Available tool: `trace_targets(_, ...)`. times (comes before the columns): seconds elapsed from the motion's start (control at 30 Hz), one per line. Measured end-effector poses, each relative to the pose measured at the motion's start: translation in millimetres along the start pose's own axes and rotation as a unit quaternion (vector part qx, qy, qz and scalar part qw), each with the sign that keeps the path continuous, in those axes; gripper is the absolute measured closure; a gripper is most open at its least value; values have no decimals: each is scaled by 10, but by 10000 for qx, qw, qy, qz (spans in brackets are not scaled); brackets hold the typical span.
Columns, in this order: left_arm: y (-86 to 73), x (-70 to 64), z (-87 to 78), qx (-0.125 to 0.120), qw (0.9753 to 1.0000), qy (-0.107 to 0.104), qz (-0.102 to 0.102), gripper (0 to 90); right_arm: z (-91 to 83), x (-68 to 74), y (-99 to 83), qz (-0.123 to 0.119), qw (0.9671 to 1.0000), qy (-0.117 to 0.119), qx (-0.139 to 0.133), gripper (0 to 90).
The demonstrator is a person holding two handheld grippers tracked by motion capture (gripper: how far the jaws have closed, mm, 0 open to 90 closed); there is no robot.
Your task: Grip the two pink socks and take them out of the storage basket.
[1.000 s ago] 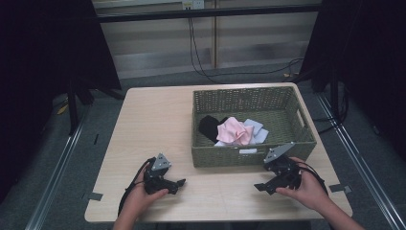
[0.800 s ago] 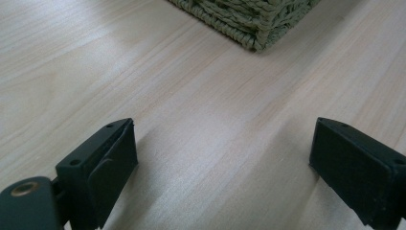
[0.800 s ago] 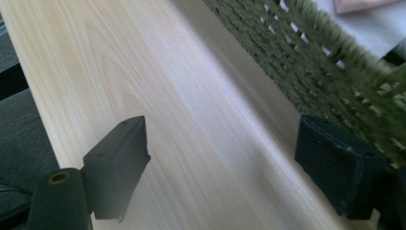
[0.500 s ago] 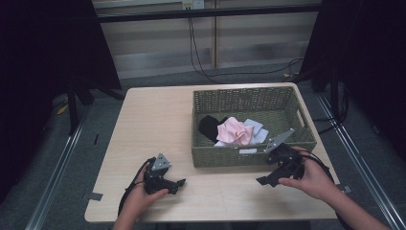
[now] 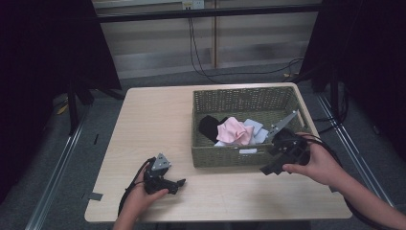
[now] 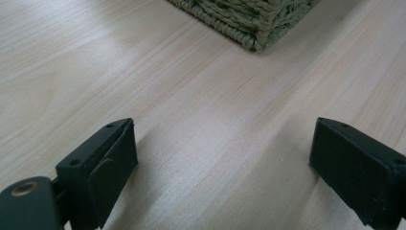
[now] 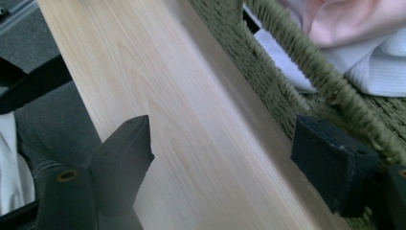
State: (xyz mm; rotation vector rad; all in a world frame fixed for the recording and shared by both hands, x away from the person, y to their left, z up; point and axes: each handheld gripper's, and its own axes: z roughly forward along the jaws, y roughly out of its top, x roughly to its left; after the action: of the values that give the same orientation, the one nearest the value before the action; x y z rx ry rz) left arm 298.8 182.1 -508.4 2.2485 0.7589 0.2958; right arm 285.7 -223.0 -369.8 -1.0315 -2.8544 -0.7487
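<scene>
From above, the left gripper (image 5: 178,182) rests low on the table (image 5: 143,124), pointing right. The right gripper (image 5: 269,168) hangs at the near right corner of the basket (image 5: 242,98), whose long side runs left to right; pink cloth (image 5: 233,132) lies inside.

In the left gripper view, jaws are spread over bare wood, basket corner ahead.

In the right gripper view, jaws are spread, one over the table's near edge, one against the basket wall (image 7: 268,96).

A recording lab or test studio is suggested: a pale wooden worktop (image 5: 158,124) is ringed by black curtains (image 5: 43,62), with metal floor rails (image 5: 57,191) beside it, cables (image 5: 201,52) hung on the panelled wall behind it, and grey carpet beneath it.
</scene>
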Motion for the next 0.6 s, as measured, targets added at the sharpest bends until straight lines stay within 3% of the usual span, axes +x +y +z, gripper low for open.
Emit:
trace_targets(0.33, 0, 0, 0, 0, 10000, -1, 0, 84, -139, -106, 186, 145, 9998, 147, -78, 248)
trace_targets(0.6, 0, 0, 0, 0, 10000, -4, -1, 84, -187, -256, 296, 358, 9992, 123, -138, 265)
